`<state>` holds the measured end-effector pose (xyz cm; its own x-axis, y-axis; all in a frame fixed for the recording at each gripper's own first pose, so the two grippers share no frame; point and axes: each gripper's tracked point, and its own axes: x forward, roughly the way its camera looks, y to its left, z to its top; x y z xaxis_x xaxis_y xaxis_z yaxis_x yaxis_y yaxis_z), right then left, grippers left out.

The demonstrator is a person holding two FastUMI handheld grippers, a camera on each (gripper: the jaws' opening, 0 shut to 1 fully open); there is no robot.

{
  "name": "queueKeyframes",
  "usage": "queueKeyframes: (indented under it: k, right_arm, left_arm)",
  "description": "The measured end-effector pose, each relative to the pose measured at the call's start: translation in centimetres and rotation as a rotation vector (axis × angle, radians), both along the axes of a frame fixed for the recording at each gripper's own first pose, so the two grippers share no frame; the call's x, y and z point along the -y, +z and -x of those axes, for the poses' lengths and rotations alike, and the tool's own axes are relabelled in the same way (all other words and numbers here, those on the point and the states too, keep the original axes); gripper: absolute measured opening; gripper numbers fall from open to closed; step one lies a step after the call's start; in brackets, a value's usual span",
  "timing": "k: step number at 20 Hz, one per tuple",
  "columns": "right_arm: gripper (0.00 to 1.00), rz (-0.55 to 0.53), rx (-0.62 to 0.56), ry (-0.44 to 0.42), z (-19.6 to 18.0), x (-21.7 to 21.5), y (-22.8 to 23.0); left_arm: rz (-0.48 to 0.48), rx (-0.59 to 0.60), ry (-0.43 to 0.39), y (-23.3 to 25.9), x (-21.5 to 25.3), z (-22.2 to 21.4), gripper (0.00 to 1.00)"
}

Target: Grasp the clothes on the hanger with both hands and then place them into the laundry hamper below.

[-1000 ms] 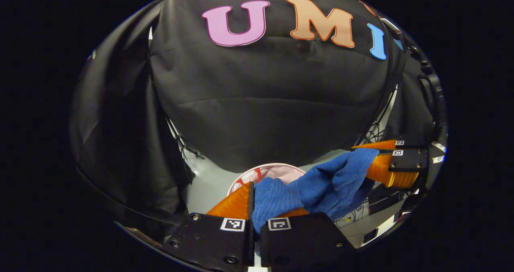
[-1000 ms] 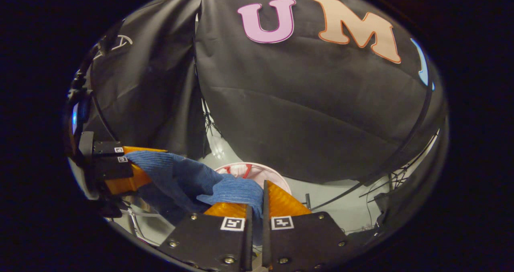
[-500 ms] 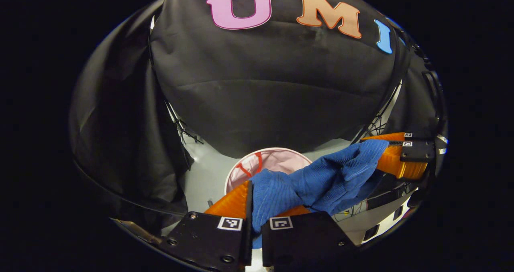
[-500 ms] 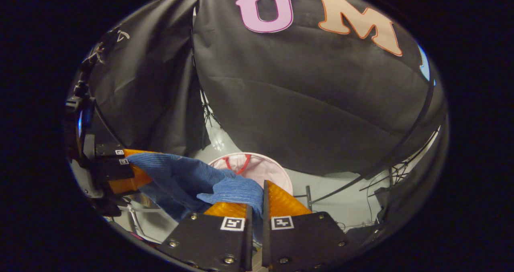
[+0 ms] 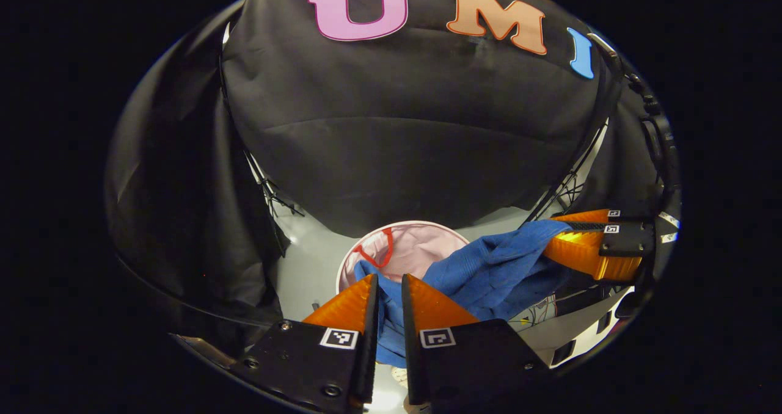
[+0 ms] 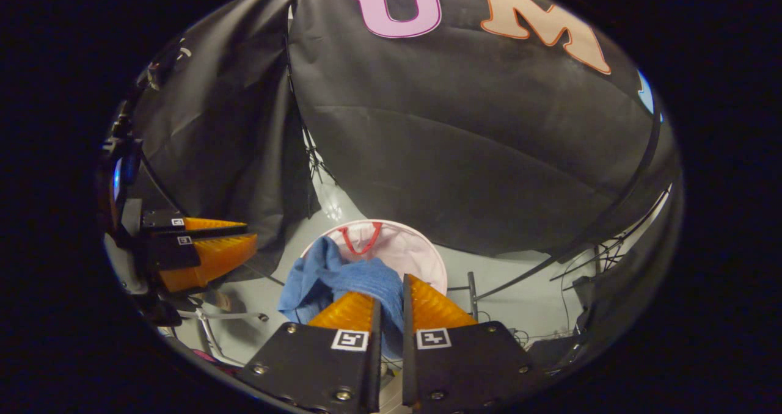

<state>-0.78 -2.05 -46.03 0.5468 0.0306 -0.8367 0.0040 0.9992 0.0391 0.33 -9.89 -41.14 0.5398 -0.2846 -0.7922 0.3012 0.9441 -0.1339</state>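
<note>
The blue knitted garment (image 6: 330, 273) hangs from my right gripper (image 6: 391, 278), which is shut on it. It droops to the left, over the near rim of the round pink laundry hamper (image 6: 409, 252) with its red handle on the floor below. My left gripper (image 6: 249, 236) stands off to the left with its fingers slightly apart and nothing between them. In the left gripper view the garment (image 5: 489, 267) runs from the right gripper (image 5: 548, 236) down behind my left gripper (image 5: 389, 278), above the hamper (image 5: 421, 246).
The hamper stands on a grey floor (image 6: 519, 304) against the black cloth wall. Cables and a thin metal post (image 6: 470, 292) lie right of it. White frame legs (image 6: 214, 325) are at lower left.
My left gripper has opened a little and let go of the garment, which now hangs from the right gripper alone. Both views have tipped down towards the hamper.
</note>
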Motion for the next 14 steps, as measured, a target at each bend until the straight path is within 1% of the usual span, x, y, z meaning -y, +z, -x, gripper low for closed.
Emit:
queueKeyframes:
  k: [4,8,14]
  right_arm:
    - [0.15,-0.02,0.018,-0.003,-0.5,-0.3,0.6]
    - [0.14,-0.013,0.034,0.002,-1.2,-0.2,1.0]
    - [0.14,-0.018,0.043,-0.002,-0.9,-0.2,1.2]
  left_arm:
    - [-0.005,0.0,-0.005,-0.1,0.0,0.0,0.23]
    - [-0.004,0.001,-0.007,-0.1,0.0,0.0,0.23]
    - [0.004,0.022,-0.007,0.6,0.1,-0.3,0.23]
